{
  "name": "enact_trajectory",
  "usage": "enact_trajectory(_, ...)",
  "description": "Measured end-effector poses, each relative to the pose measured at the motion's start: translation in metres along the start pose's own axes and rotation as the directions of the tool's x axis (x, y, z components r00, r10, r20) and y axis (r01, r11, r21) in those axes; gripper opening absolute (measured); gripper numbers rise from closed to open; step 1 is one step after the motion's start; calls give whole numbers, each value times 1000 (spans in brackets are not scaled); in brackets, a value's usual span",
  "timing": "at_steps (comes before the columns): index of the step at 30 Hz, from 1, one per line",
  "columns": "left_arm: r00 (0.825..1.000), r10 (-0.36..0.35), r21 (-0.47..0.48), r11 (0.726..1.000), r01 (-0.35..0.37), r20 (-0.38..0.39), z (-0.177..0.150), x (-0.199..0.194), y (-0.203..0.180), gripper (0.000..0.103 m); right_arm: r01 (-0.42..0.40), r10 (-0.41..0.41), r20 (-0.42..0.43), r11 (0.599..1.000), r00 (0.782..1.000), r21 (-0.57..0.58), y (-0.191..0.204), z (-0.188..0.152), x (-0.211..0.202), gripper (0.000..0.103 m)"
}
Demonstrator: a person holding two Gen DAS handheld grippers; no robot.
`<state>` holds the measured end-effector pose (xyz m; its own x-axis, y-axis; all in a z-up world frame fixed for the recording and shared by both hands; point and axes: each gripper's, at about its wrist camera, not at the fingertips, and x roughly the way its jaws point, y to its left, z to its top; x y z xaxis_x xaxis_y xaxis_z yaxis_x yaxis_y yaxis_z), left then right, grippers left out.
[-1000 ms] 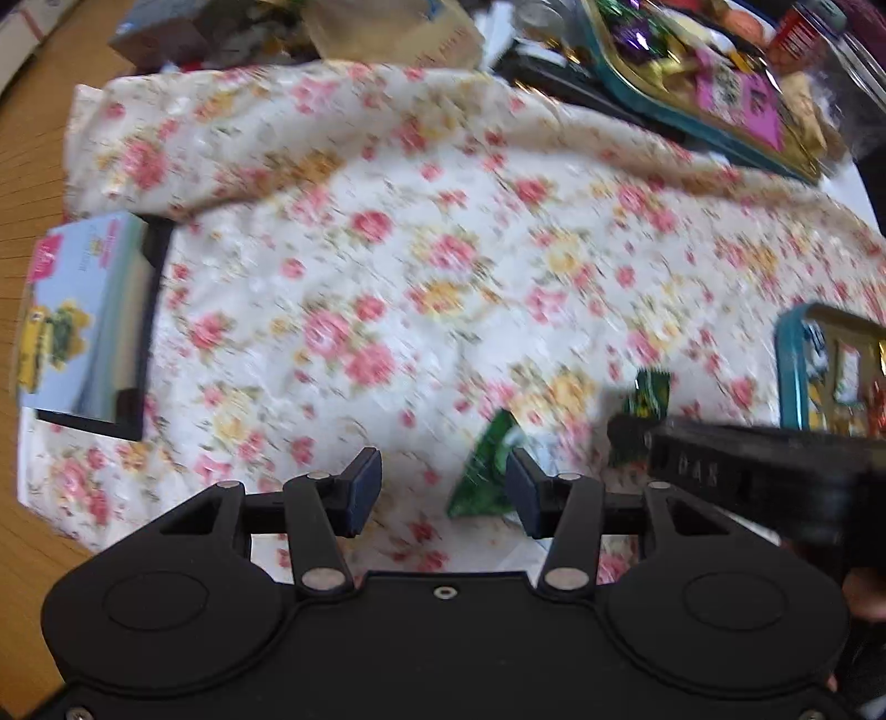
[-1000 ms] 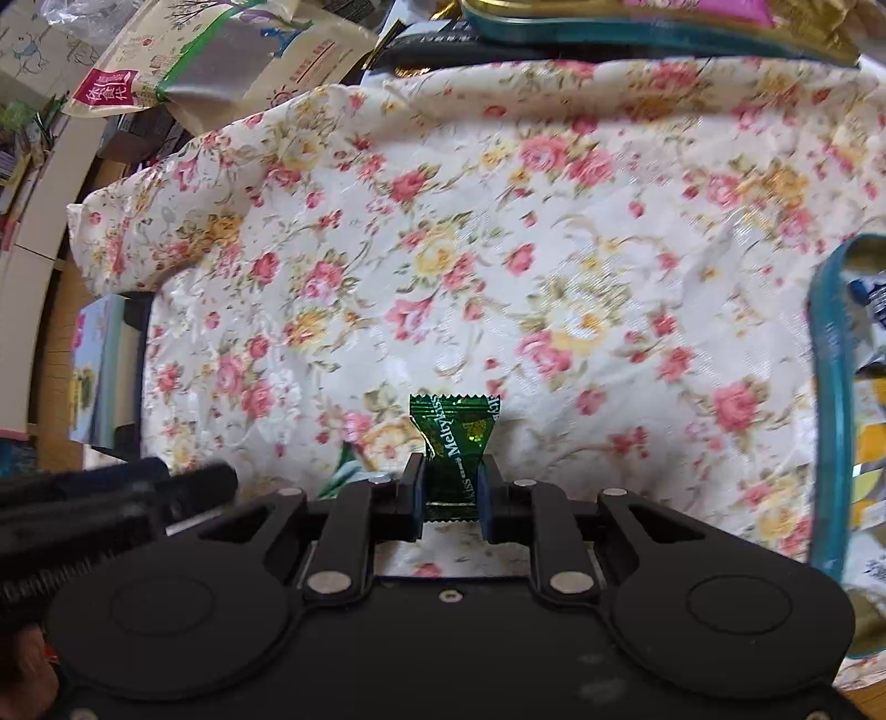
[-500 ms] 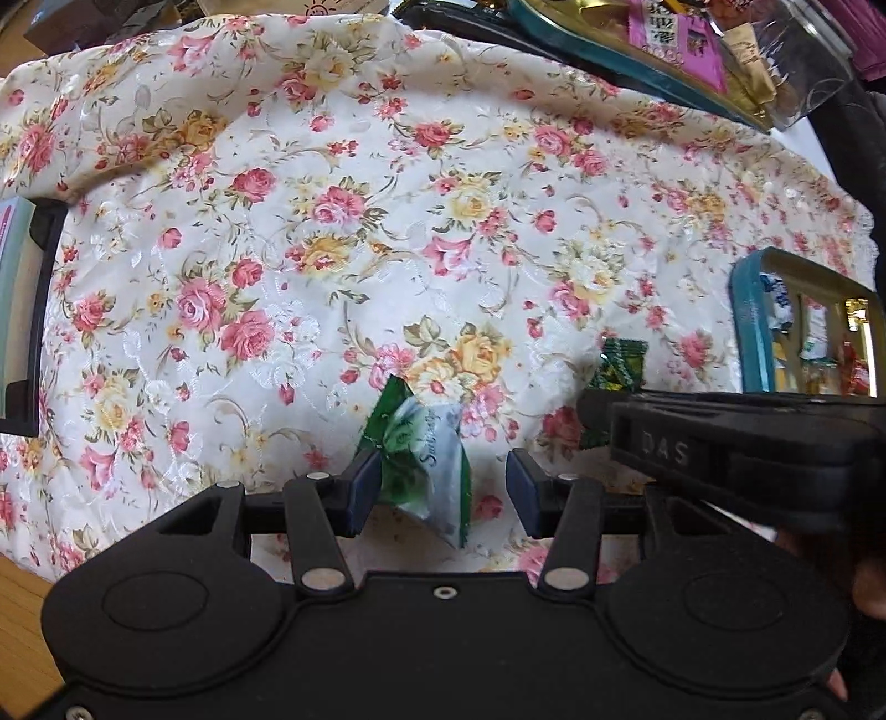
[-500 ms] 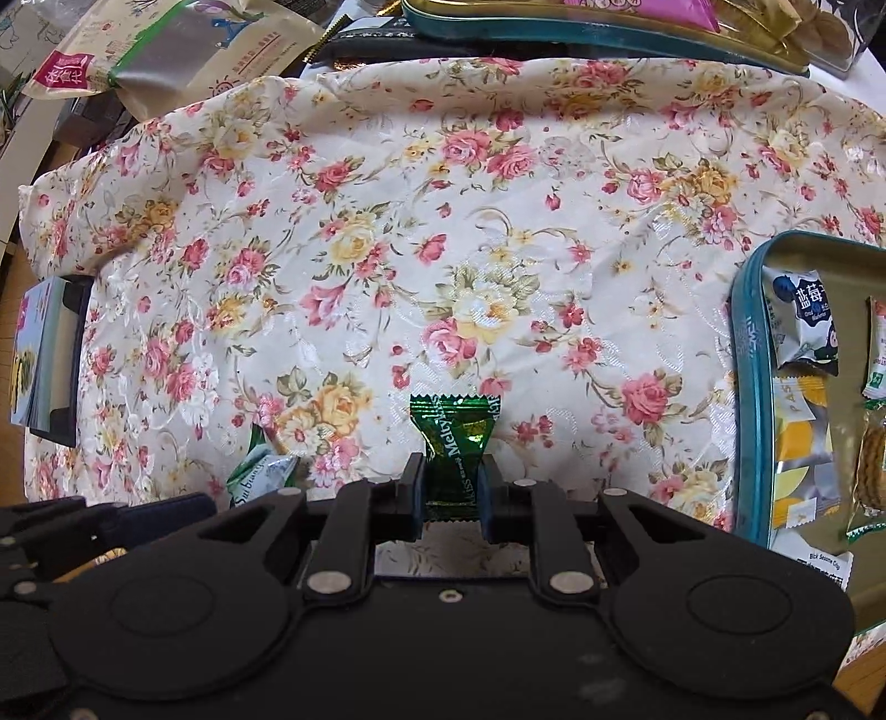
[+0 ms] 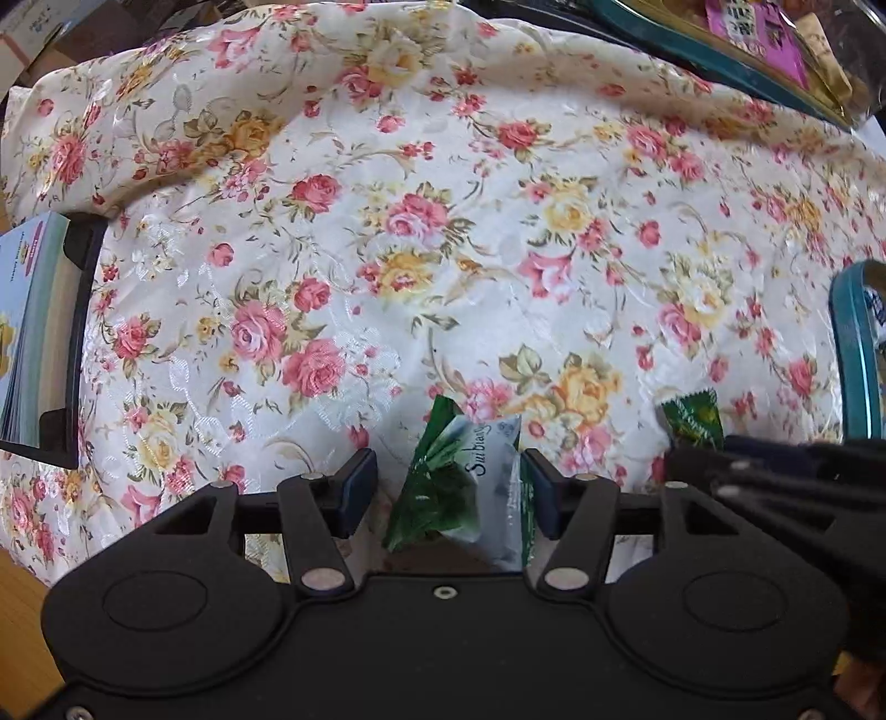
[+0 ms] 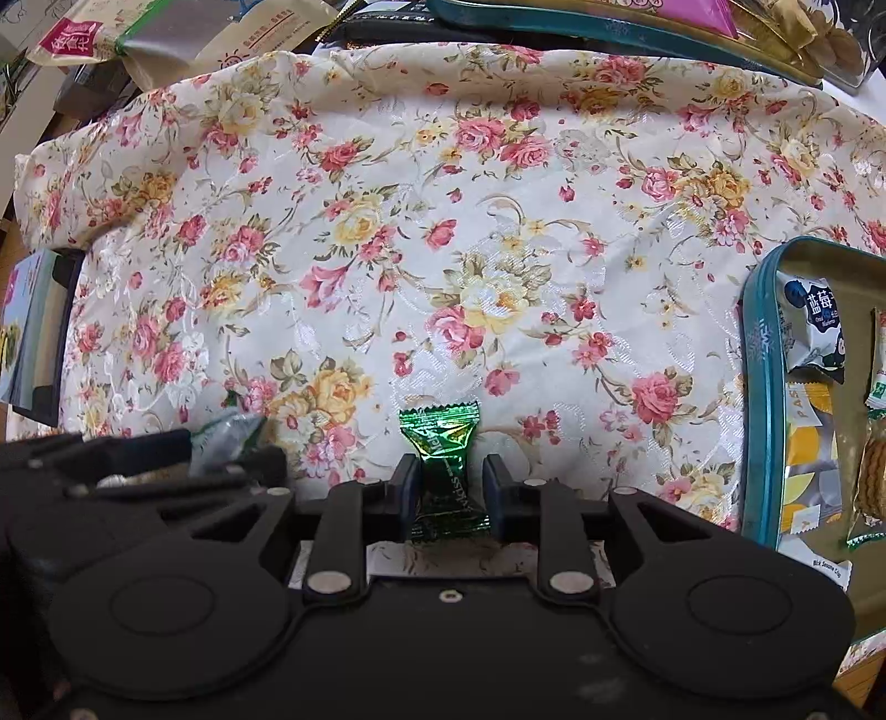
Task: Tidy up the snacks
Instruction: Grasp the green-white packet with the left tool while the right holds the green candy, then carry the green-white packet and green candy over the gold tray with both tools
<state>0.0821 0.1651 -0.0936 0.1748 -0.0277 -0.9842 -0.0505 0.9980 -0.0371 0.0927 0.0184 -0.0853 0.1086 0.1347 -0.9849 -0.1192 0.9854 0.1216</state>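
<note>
A green-and-white snack packet [image 5: 459, 482] lies on the floral cloth [image 5: 443, 221] between the jaws of my left gripper [image 5: 447, 490]. Those jaws are opening; the left pad stands clear of the packet and the right pad is close beside it. A dark green wrapped candy [image 6: 440, 437] stands between the jaws of my right gripper [image 6: 451, 487], which are opening, with a slim gap at the pads. In the left wrist view the same candy [image 5: 692, 415] shows to the right. The packet [image 6: 227, 437] peeks out behind the left gripper in the right wrist view.
A teal tin [image 6: 758, 387] with several wrapped snacks lies at the right, its rim [image 5: 853, 354] also in the left wrist view. A long teal tray [image 6: 554, 22] of snacks lies at the back. A blue box [image 5: 33, 332] sits at the cloth's left edge.
My left gripper has come down closer to the cloth and its jaws have widened around the packet. The right jaws have parted from the green candy they were pinching.
</note>
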Motion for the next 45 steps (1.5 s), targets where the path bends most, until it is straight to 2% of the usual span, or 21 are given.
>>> enact_trajectory(3, 1000, -8, -8, 1000, 8, 8, 2, 0, 5, 66, 26, -25, 44, 999, 999, -20, 5, -6, 0, 27)
enact_trajectory(8, 999, 26, -2, 1000, -26, 20, 5, 3, 0, 71, 48, -44, 104, 998, 994, -38, 10, -14, 0, 27)
enact_trajectory(14, 1000, 22, 3, 1000, -22, 17, 6, 10, 3, 81, 23, -22, 109, 1000, 994, -10, 4, -14, -1, 27)
enact_trajectory(19, 1000, 22, 3, 1000, -22, 19, 5, 11, 4, 81, 38, -33, 121, 999, 992, -35, 6, -17, -1, 26)
enact_trajectory(20, 1000, 21, 0, 1000, -21, 20, 5, 11, 4, 80, 44, -37, 123, 998, 992, -49, 8, -18, -1, 26)
enact_trajectory(22, 999, 21, 3, 1000, -21, 32, 4, 7, 2, 71, 67, -54, 130, 993, 990, -101, 15, -22, -1, 27)
enact_trajectory(24, 999, 12, 23, 1000, -13, 38, 4, 1, -3, 47, 91, -70, 146, 986, 987, -140, 21, -27, 0, 29)
enact_trajectory(25, 999, 6, 26, 1000, -6, 34, 4, 0, -3, 40, 103, -78, 151, 982, 985, -160, 25, -30, 0, 30)
enact_trajectory(30, 999, -44, -50, 998, 44, -9, 12, -1, 10, 41, 81, -57, 127, 977, 990, -196, 31, -33, 1, 20)
enact_trajectory(34, 998, -61, -95, 994, 59, -10, 18, -6, 24, 41, 38, -20, 99, 982, 995, -183, 28, -31, -1, 19)
enact_trajectory(40, 997, -52, -151, 987, 59, 48, 28, -29, 38, 41, -66, 78, 101, 991, 992, -118, 20, -17, -18, 19)
enact_trajectory(45, 991, -10, -206, 978, 37, 132, 38, -65, 50, 41, -161, 169, 170, 985, 971, -55, 11, 3, -51, 19)
